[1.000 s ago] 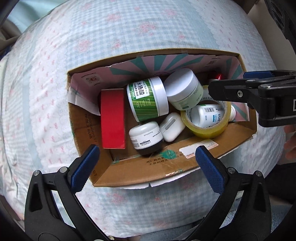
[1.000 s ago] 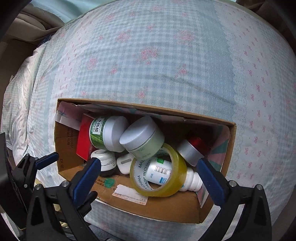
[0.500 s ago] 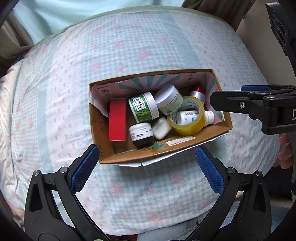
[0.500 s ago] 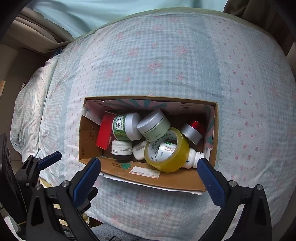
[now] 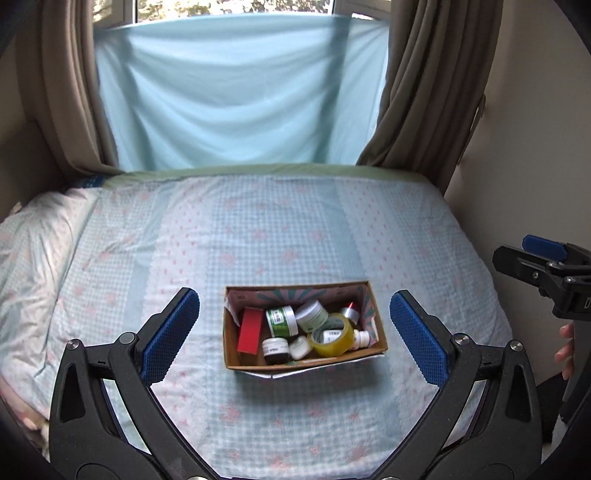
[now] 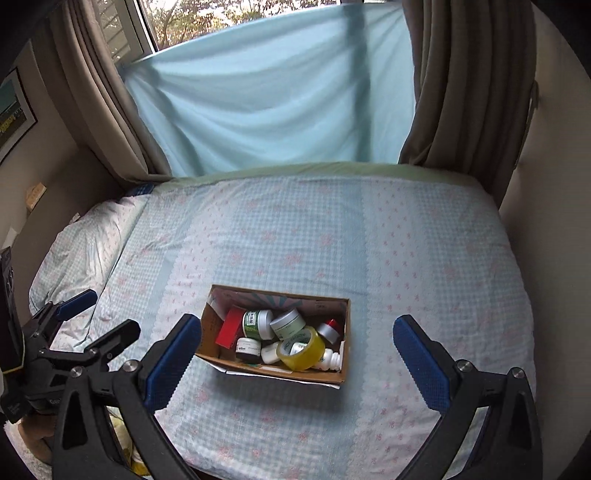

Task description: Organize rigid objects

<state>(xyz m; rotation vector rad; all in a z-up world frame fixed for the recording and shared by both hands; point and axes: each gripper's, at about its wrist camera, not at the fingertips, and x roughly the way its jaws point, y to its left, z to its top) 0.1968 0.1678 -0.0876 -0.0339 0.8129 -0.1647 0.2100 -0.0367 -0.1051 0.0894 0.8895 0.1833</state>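
A cardboard box (image 5: 304, 360) of jars, a tape roll (image 5: 330, 339) and a red carton (image 5: 249, 330) is set near the bed's (image 5: 258, 236) front edge, within reach; the left claw (image 5: 295, 338) and right claw (image 6: 295, 363) are held spread wide, empty.

A bed (image 5: 295, 229) in checked blue sheets stands below a window (image 6: 207, 22) flanked by brown curtains (image 5: 417, 85)

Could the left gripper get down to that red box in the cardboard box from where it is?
Probably yes. The left gripper is open and empty, the cardboard box has no lid, and the red box sits uncovered at its left end, though a green-labelled jar crowds one side.
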